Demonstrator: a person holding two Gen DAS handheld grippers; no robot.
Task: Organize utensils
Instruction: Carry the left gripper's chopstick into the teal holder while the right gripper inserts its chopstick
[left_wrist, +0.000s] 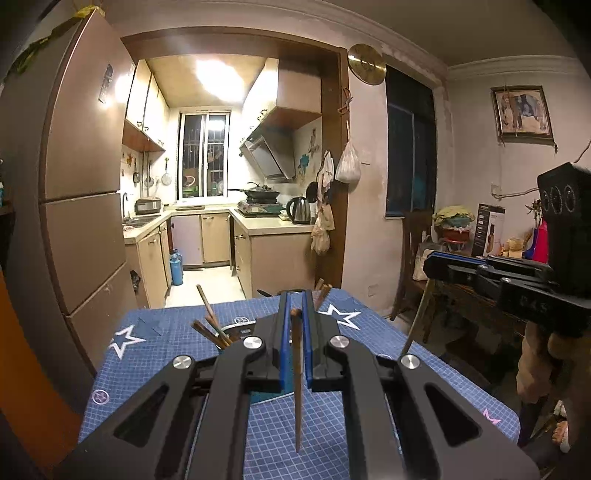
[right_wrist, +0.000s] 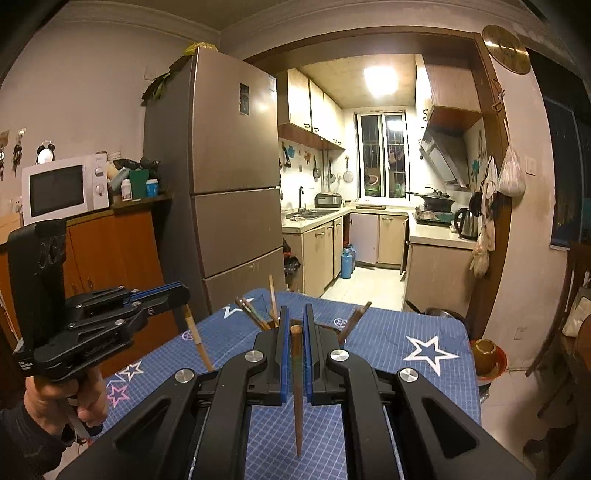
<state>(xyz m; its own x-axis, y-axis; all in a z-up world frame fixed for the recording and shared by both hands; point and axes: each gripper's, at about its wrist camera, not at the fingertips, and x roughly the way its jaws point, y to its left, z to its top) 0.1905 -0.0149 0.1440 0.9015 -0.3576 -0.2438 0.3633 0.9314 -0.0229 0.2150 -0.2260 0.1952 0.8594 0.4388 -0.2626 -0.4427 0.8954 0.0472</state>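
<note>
Above blue star-print table, left claw pinches one chopstick; right claw pinches another chopstick.

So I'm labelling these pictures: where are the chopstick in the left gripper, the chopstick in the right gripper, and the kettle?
left chopstick (left_wrist: 297, 384): left wrist view, mid-shaft.
right chopstick (right_wrist: 297, 391): right wrist view, mid-shaft.
kettle (left_wrist: 298, 210): left wrist view, body.

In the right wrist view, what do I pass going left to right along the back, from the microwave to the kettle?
Microwave → fridge → sink faucet → blue gas cylinder → wok on the stove → kettle.
</note>
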